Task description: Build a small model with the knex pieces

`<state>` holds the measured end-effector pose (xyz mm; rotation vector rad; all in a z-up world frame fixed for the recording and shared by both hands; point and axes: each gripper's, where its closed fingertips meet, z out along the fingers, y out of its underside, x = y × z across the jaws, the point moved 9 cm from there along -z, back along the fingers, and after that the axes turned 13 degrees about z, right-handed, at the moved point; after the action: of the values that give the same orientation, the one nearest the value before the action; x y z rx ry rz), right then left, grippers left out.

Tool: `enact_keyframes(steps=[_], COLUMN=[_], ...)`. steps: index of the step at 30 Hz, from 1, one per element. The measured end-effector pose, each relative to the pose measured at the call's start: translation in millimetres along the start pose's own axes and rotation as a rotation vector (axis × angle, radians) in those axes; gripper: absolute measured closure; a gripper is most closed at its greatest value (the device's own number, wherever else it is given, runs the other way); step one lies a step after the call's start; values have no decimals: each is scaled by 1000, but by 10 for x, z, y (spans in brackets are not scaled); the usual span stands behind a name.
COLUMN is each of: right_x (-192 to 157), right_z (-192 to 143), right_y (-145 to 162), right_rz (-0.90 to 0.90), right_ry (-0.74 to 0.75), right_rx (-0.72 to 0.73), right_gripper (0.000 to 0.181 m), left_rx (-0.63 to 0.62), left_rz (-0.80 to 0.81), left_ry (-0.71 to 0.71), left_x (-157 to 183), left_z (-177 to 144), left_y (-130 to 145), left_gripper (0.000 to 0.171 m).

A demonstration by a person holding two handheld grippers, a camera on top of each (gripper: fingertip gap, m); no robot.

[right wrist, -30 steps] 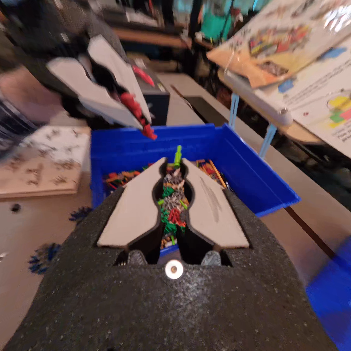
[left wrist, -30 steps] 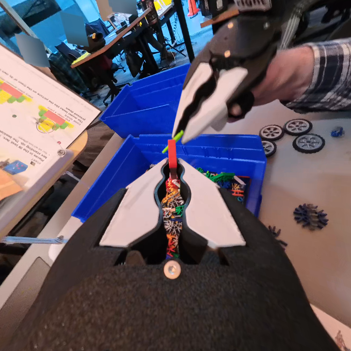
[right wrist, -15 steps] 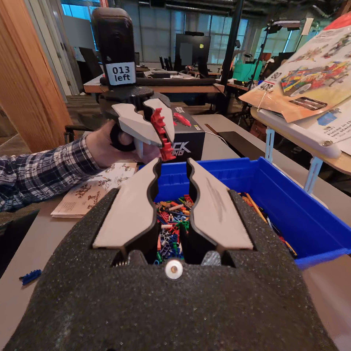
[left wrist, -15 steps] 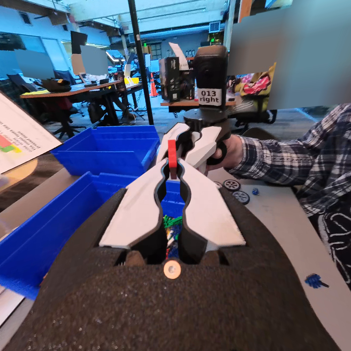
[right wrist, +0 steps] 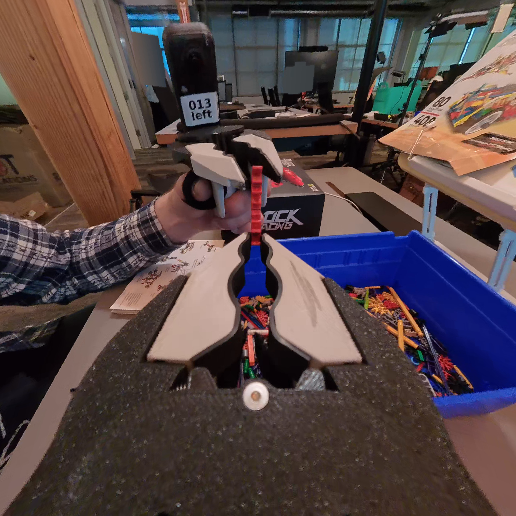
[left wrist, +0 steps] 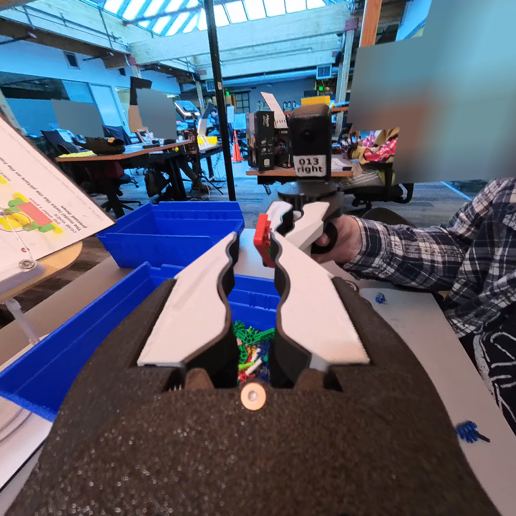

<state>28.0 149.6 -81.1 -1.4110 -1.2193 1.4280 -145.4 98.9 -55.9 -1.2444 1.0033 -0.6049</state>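
Observation:
A flat red toothed construction piece (right wrist: 257, 201) is held upright over the blue bin (right wrist: 446, 279) of small mixed parts. My right gripper (right wrist: 256, 238) is shut on its lower end, with both pads pressed on it. My left gripper (left wrist: 252, 243) is open: the red piece (left wrist: 263, 240) lies against its right fingertip (left wrist: 276, 248), and the left pad stands apart from it. In the right wrist view the left gripper (right wrist: 259, 178) stands spread around the piece's top. The right gripper (left wrist: 275, 227) shows just behind the piece in the left wrist view.
A second blue bin (left wrist: 167, 237) stands behind the first (left wrist: 83, 335). A tilted instruction sheet (left wrist: 28, 209) overhangs the left. A booklet (right wrist: 167, 270) and a black box (right wrist: 293, 206) lie on the table. Small blue parts (left wrist: 469, 435) lie loose at the right. My left and right fingertips are right by each other.
My left gripper, shut on the red piece before, has opened. My right gripper, open half a second ago, has shut on the piece's lower end. Both have lifted above the bin.

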Motion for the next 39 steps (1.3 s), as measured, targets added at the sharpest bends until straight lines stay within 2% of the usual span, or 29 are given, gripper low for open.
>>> enact_keyframes(steps=[3, 8, 11, 19, 24, 33, 39], right_x=[0, 35, 42, -30, -18, 128, 210], right_z=[13, -6, -1, -16, -32, 3, -22], right_y=[16, 2, 9, -5, -17, 58, 61], right_rz=[-8, 23, 28, -23, 3, 59, 101], right_ry=[8, 15, 16, -33, -39, 79, 146], right_rx=[-15, 33, 34, 44, 33, -13, -4], right_gripper=[177, 172, 168, 178, 176, 176, 176], left_rx=[-56, -13, 5, 40, -26, -277, -342], left_rz=[46, 61, 61, 5, 143, 513, 626], left_ry=[14, 17, 18, 45, 27, -165, -265], left_x=[50, 78, 94, 61, 125, 201, 223], left_z=[35, 47, 73, 53, 22, 97, 199], left_y=[14, -8, -12, 7, -26, 73, 128], left_gripper=[162, 167, 168, 165, 167, 166, 165])
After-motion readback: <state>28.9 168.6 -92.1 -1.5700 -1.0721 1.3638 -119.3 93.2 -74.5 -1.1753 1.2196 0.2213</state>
